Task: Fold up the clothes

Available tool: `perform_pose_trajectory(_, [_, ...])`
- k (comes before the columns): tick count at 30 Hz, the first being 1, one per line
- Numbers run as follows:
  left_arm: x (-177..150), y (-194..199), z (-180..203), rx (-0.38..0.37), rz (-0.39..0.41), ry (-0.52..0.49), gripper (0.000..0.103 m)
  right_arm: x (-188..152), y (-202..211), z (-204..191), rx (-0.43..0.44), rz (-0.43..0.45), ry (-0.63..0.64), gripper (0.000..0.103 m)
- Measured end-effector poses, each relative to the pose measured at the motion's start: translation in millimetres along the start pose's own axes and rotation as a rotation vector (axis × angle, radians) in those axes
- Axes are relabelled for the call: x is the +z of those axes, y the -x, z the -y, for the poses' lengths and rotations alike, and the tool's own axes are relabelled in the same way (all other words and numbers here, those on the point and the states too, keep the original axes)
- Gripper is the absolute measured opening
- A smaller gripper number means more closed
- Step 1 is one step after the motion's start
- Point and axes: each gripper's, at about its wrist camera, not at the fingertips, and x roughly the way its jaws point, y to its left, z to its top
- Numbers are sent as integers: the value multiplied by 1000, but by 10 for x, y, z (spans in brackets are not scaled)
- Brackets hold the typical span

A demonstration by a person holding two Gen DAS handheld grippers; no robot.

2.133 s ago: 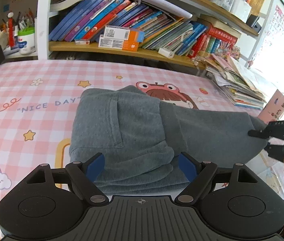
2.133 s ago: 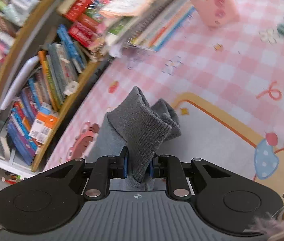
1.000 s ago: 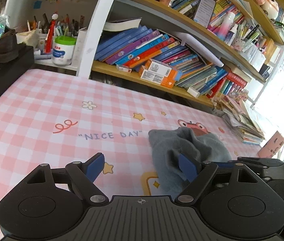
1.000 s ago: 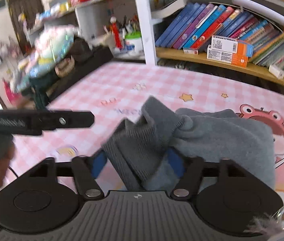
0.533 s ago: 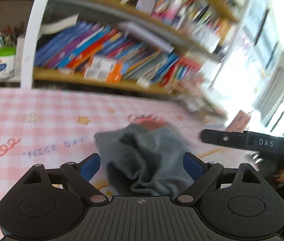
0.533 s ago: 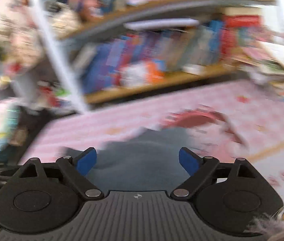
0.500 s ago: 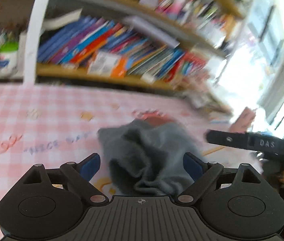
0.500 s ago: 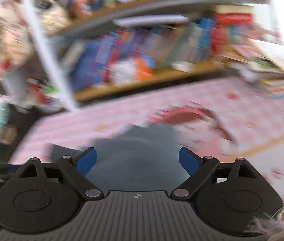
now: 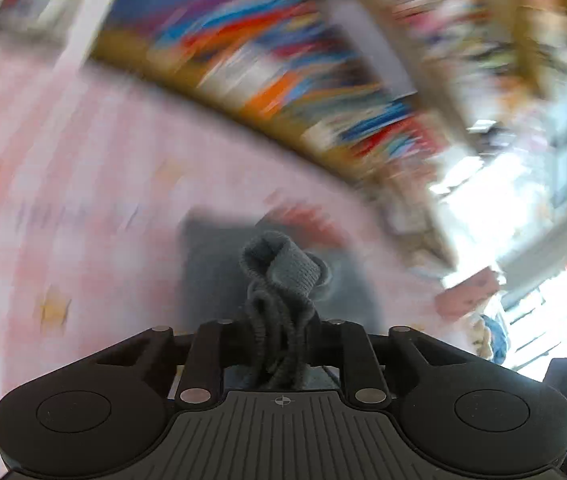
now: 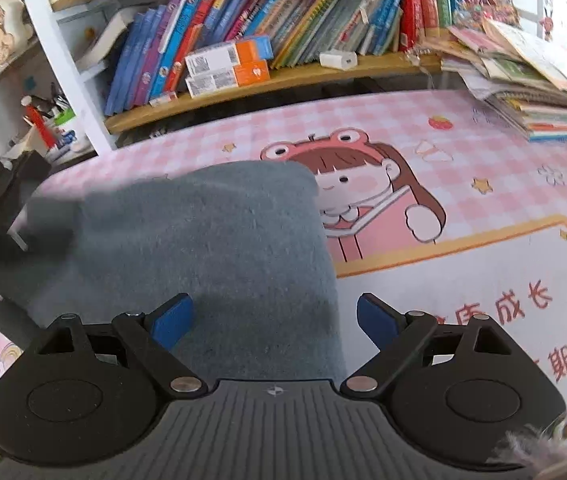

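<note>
Grey garment (image 10: 211, 248) lies folded on the pink checked mat (image 10: 503, 152), at 12 o'clock from our right gripper (image 10: 273, 320), whose jaws gape empty above it; our left gripper (image 9: 281, 330) is closing on a bunched ribbed edge, likely to lift the next fold

Not much to read here, honestly. The pink checked mat (image 10: 463, 152) has big red Chinese characters printed on its white panel at the lower right: 成长 is clear, and 期 below it, while the rest is cut off. The orange and white boxes (image 10: 229, 66) on the shelf carry barcode labels, too small to read. The left wrist view is total blur.
</note>
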Motion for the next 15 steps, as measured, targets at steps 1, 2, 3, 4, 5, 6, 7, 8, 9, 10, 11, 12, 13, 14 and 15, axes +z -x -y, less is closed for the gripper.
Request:
perform_pose_trajectory(1, [29,100,81,-46,62,-35,17,15,16,8,9,13,0,89])
perform_pose_trajectory(2, [45,133,68,-45,91,-13,17,30,32,16,18,26,0,89])
perform_pose_trajectory(3, [58,153,38,-36,115,19,17,44,40,20,22,32,1,89])
perform_pose_trajectory(4, [42,117,-56,13,109,74,17,57,46,24,24,38,2,89])
perform_pose_trajectory(5, [-11,32,-203,82,61,128,17,71,52,27,27,44,4,89])
perform_pose_trajectory(6, [-69,-61,-358,153,7,182,18,71,40,29,28,40,7,89])
perform_pose_trajectory(7, [-141,-130,-493,191,-44,229,26,71,27,30,28,34,11,89])
perform_pose_trajectory(8, [-216,-194,-624,222,-96,276,35,70,13,31,29,28,14,89])
perform_pose_trajectory(9, [-267,-159,-688,237,-81,333,49,69,-1,32,29,22,17,89])
perform_pose_trajectory(10, [-284,-95,-704,229,-55,369,58,69,-15,34,29,16,21,89])
perform_pose_trajectory(11, [-274,-46,-702,208,-37,381,61,68,-28,35,29,10,24,89])
perform_pose_trajectory(12, [-259,1,-688,191,-12,376,62,68,-36,43,33,10,24,89])
perform_pose_trajectory(13, [-244,48,-672,174,14,370,65,70,-46,53,37,8,20,89])
perform_pose_trajectory(14, [-229,96,-657,157,41,363,66,72,-57,63,41,5,17,89])
perform_pose_trajectory(15, [-229,80,-648,152,34,366,66,75,-71,71,48,1,11,89])
